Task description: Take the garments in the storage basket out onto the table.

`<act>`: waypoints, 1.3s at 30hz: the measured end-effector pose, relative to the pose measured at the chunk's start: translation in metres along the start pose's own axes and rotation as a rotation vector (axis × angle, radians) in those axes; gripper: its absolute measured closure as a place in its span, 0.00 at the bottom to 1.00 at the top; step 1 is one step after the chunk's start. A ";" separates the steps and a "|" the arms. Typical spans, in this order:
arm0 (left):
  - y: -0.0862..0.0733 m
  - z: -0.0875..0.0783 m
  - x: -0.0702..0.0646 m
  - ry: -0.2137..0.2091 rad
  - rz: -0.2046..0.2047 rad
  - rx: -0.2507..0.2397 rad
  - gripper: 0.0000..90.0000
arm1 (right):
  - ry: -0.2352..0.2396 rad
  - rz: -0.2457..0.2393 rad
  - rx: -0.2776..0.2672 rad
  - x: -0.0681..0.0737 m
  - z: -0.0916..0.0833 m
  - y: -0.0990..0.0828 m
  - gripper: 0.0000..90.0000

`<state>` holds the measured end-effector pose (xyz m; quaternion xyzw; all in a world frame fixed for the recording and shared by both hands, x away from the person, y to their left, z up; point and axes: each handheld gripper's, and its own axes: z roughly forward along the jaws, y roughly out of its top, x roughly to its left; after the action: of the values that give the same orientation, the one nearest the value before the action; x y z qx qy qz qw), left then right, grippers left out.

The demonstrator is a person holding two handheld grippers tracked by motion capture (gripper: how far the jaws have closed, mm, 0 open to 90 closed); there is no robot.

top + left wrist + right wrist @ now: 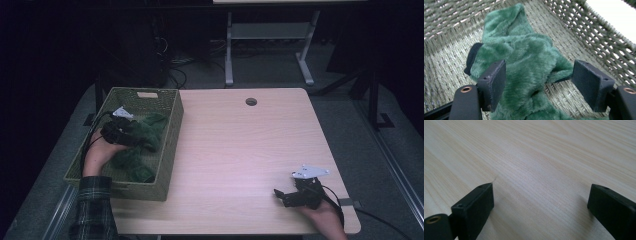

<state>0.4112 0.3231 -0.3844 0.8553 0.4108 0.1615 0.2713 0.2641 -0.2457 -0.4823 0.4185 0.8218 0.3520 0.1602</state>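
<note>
A green plush cloth (134, 162) lies crumpled in a woven basket (171, 145) at the table's left side. My left gripper (145, 141) reaches down into the basket over the cloth. In the left gripper view the cloth (529, 57) lies between the wide-apart jaws of the left gripper (541, 85). The left pad brushes the plush and the right pad stands clear of it. A black patch (471, 58) shows at the cloth's edge. My right gripper (280, 196) rests low over the table near the front right corner, open, with only bare wood between the jaws of the right gripper (540, 202).
The light wooden table (240, 145) has a round cable hole (251, 101) near its far edge. The basket's wicker wall (599, 30) rises close on the right of the left gripper. A second desk's legs (228, 50) stand on the floor behind.
</note>
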 end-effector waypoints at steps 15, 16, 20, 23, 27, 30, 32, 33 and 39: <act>-0.013 0.017 0.009 0.013 0.004 0.087 0.42 | 0.000 0.001 0.000 0.000 0.000 0.000 0.07; -0.014 0.018 0.009 0.009 0.002 0.087 0.42 | 0.000 -0.001 0.001 0.000 0.000 0.000 0.07; -0.015 0.020 0.010 -0.006 -0.005 0.096 0.54 | 0.000 0.000 0.000 0.000 0.000 0.000 0.07; -0.015 0.018 0.011 -0.009 0.000 0.095 0.61 | 0.000 0.000 0.000 0.000 0.000 0.000 0.07; -0.015 0.017 0.010 -0.030 -0.020 0.101 0.79 | 0.000 0.000 0.000 0.000 0.000 0.000 0.07; -0.014 0.016 0.012 -0.034 -0.055 0.105 0.87 | 0.000 0.000 0.000 0.000 0.000 0.000 0.07; -0.014 0.015 0.014 -0.053 -0.084 0.107 0.90 | 0.000 -0.002 0.000 0.000 0.000 0.000 0.07; -0.014 0.015 0.014 -0.058 -0.094 0.113 0.90 | 0.000 -0.002 0.000 0.000 0.000 0.000 0.07; -0.012 0.010 0.015 -0.073 -0.139 0.091 0.92 | 0.000 0.000 0.000 0.000 0.000 0.000 0.07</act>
<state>0.4177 0.3382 -0.3988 0.8416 0.4660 0.0922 0.2572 0.2641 -0.2457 -0.4823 0.4186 0.8216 0.3522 0.1601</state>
